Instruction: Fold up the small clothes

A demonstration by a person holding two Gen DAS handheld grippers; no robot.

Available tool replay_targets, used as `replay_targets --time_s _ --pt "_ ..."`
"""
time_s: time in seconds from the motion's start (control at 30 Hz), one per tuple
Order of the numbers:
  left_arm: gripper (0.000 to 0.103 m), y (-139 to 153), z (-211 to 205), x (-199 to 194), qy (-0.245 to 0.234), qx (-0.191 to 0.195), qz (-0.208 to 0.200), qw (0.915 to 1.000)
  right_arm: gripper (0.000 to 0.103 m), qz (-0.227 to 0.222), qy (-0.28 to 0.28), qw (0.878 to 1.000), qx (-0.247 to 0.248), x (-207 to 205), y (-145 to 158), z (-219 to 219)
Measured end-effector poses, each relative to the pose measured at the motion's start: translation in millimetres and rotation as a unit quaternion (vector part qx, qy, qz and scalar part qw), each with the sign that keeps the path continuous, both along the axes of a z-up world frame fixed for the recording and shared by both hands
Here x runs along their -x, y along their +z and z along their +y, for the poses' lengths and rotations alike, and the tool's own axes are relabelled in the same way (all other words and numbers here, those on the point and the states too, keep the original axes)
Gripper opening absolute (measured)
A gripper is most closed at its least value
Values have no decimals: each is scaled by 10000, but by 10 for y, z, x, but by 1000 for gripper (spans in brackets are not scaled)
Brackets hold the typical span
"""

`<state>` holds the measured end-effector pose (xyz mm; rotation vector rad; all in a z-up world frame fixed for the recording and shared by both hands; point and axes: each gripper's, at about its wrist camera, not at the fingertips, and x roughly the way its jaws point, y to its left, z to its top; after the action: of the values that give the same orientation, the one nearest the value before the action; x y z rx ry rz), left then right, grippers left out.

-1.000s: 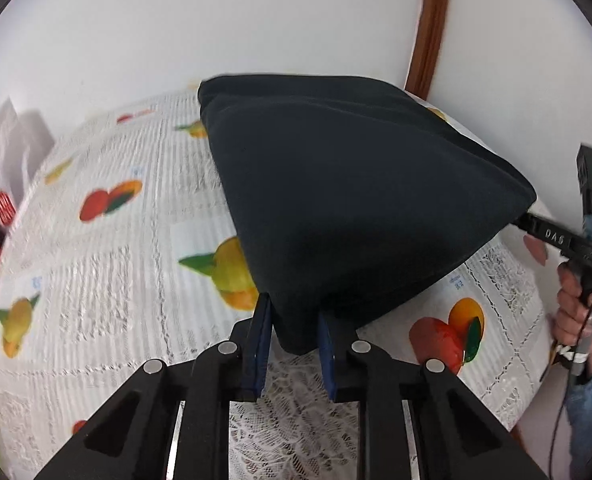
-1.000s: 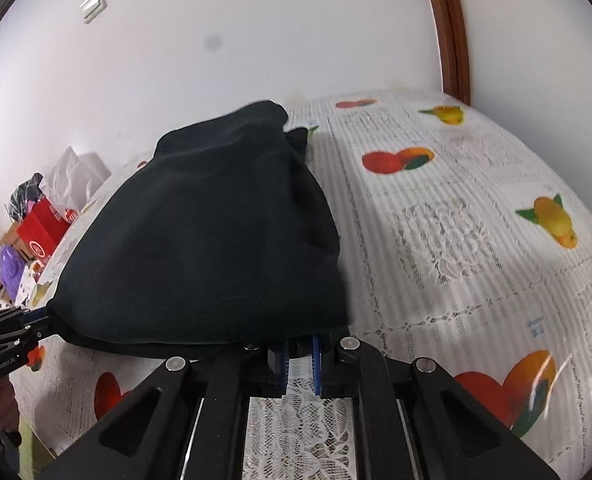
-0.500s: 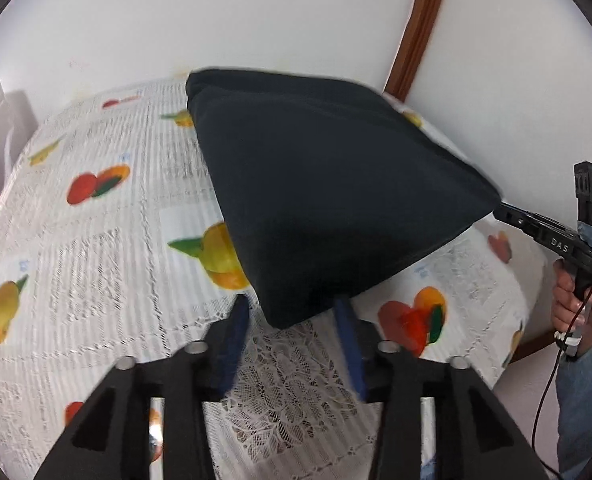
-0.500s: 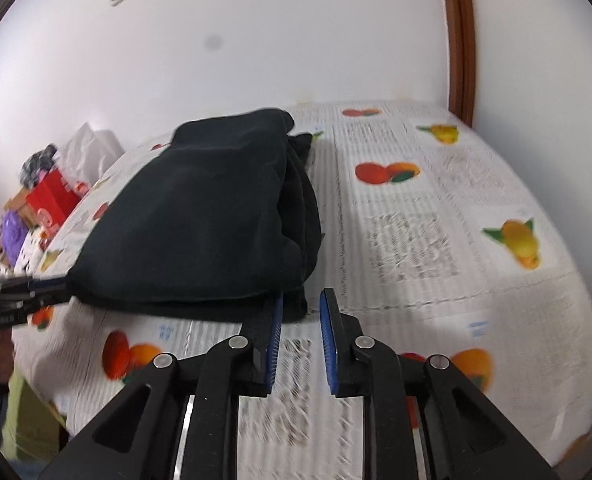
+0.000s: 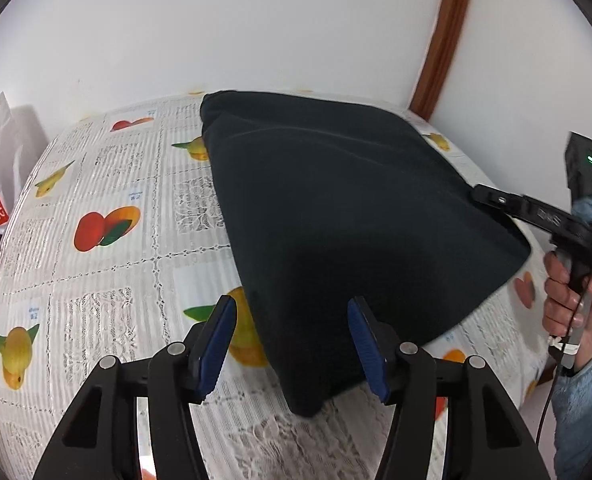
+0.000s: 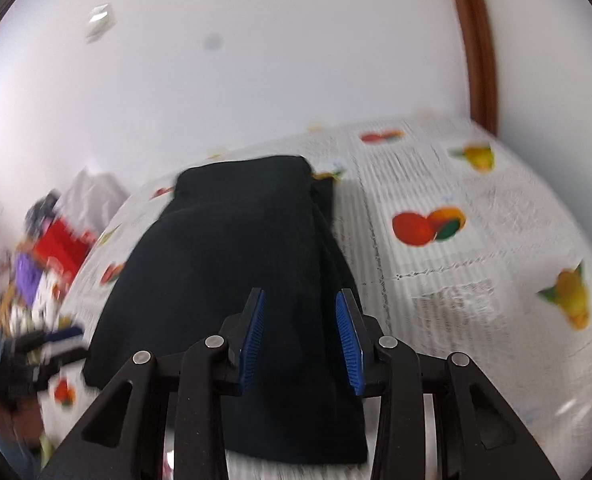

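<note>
Your left gripper [image 5: 292, 344] and right gripper [image 6: 301, 340] both angle downward at lower centre, jaws just opened, pads off the folded black garment [image 5: 347, 216].

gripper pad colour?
Blue, ribbed pads; clearest in the left wrist view.

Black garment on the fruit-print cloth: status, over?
Left gripper open, right gripper open, jaws of both just been opening, pads off the cloth. Black garment lies folded on the tablecloth. Nothing in the way.
</note>
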<state>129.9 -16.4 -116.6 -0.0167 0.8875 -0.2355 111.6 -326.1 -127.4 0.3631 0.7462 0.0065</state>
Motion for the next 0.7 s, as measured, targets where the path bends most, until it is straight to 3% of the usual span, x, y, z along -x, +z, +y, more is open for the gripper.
replay_targets --time_s 0.03,0.07,0.17,0.23,0.3,0.47,0.53,0.6,0.7 --pt "55 -22 -1 -25 -5 -4 20 10000 6 12 41 9996 -275 -59 -56 -22" --pt "55 -30 3 -35 -9 4 27 10000 4 -53 207 9985 -503 -82 -82 -40" --pt "56 -28 35 -44 -32 19 9 10000 3 -675 6 9964 -516 99 -11 -184" --pt "56 -8 69 -66 -39 10 -17 10000 3 -586 -16 9949 -819 126 -66 -249" --pt "56 12 89 -118 -39 -9 -47 10000 3 -383 56 9982 -462 80 -91 -170" --pt "58 82 170 -291 -13 -28 -119 9999 10 -190 -27 9976 659 40 180 -42" --pt "60 90 210 -382 36 -67 -128 9999 29 -86 24 9949 1001 -131 357 -1" --pt "60 83 239 -494 109 -96 -126 9998 37 -76 118 9935 1128 -327 477 13" --pt "60 75 276 -643 220 -38 -82 9997 38 22 325 9923 1194 -688 530 104"
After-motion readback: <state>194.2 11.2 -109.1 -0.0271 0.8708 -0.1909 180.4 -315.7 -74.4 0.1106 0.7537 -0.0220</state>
